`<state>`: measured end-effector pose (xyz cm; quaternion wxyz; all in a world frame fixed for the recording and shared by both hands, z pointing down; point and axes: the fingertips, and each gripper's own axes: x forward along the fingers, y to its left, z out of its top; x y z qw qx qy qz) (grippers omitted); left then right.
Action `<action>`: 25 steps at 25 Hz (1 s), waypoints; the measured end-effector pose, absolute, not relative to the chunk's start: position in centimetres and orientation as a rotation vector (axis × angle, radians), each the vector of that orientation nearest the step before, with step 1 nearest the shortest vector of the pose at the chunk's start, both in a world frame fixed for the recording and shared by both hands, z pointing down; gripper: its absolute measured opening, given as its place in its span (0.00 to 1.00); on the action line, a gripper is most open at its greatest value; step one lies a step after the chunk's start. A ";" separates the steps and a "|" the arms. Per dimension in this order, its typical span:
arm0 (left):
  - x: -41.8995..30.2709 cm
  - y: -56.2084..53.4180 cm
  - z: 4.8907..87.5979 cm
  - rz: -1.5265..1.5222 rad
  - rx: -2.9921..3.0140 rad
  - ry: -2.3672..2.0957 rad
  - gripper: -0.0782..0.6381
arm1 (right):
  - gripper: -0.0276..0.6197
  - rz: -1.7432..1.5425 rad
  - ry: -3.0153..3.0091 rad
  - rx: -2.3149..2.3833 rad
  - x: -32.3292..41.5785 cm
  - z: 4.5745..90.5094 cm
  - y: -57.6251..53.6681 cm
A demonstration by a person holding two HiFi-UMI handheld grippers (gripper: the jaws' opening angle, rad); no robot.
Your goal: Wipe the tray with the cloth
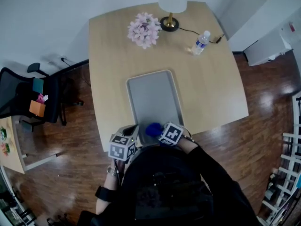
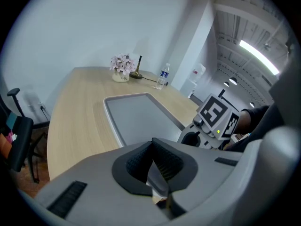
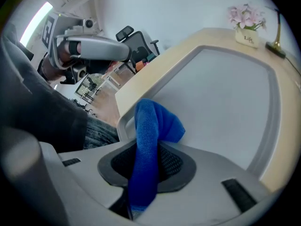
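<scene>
A grey rectangular tray (image 1: 153,98) lies on the light wooden table (image 1: 211,88), its short end at the near edge. My right gripper (image 1: 162,130) is shut on a blue cloth (image 1: 153,129), which bunches out past the jaws over the tray's near end. In the right gripper view the cloth (image 3: 153,126) hangs between the pads (image 3: 171,161) above the tray (image 3: 225,93). My left gripper (image 1: 132,131) is at the tray's near left corner. In the left gripper view its pads (image 2: 136,164) are closed on a thin grey edge that looks like the tray's rim (image 2: 157,178).
At the table's far end stand a pot of pink flowers (image 1: 144,29), a lamp (image 1: 170,8) with its cable, and a water bottle (image 1: 201,42). A black office chair (image 1: 28,98) stands on the wooden floor to the left.
</scene>
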<state>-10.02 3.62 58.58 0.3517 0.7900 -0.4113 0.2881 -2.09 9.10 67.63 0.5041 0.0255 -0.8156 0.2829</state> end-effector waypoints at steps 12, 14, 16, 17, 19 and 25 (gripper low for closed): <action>-12.1 2.3 58.8 0.762 1.933 -1.161 0.11 | 0.20 0.547 -2.010 0.287 -1.6 65.9 -11.2; -12.5 2.3 58.8 0.764 1.906 -1.183 0.11 | 0.20 0.521 -2.004 0.298 -1.8 66.0 -14.1; -12.8 2.2 58.7 0.765 1.887 -1.203 0.11 | 0.20 0.491 -2.005 0.302 -2.2 65.8 -16.4; -12.9 2.2 58.6 0.764 1.880 -1.210 0.11 | 0.20 0.474 -2.005 0.301 -2.4 65.6 -17.3; -13.1 2.2 58.5 0.762 1.866 -1.221 0.11 | 0.20 0.443 -1.999 0.293 -2.8 65.6 -18.7; -12.9 2.6 58.8 0.760 1.842 -1.227 0.11 | 0.20 0.412 -1.846 0.283 -1.1 68.0 -19.7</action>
